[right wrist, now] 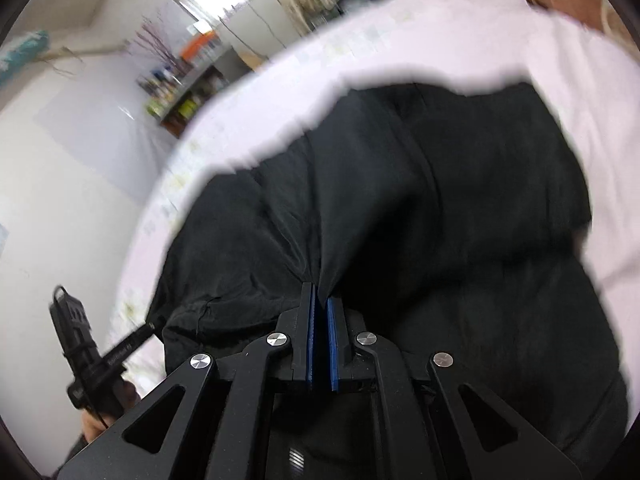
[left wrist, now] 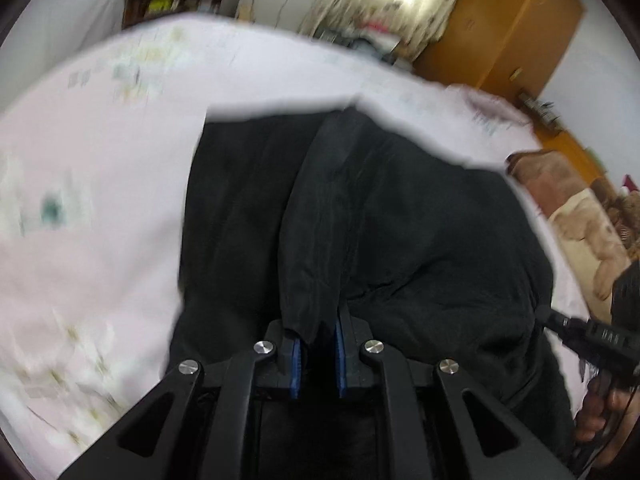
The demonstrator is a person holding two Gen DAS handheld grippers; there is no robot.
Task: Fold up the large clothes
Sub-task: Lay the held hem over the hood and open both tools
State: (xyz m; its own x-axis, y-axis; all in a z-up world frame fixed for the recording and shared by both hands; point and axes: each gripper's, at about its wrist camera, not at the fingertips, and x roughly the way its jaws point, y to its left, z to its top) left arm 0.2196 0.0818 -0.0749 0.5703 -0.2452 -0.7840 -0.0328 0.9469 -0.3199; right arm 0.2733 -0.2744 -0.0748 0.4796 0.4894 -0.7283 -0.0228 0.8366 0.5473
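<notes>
Gripping the black garment (left wrist: 400,208) near its closest edge, both tools pinch a bunch of cloth; the left tool (left wrist: 316,340) has its blue pads (left wrist: 296,364) a little apart with a thick fold between them; the right tool (right wrist: 321,308) is nearly pressed together on a thinner pleat. The garment lies spread on the bed (left wrist: 100,140), most of it flat, with wrinkles running from each pinch. To do this step well, I think both hands should lift together and at the same height, so the edge stays straight; then carry it over to the far edge without dragging the lower layer. The sheet is pale pink with a faint pattern; a brown pillow (left wrist: 560,184) lies at the side; beyond stand a wooden wardrobe (left wrist: 512,24), a curtain and a shelf (left wrist: 180,0).
</notes>
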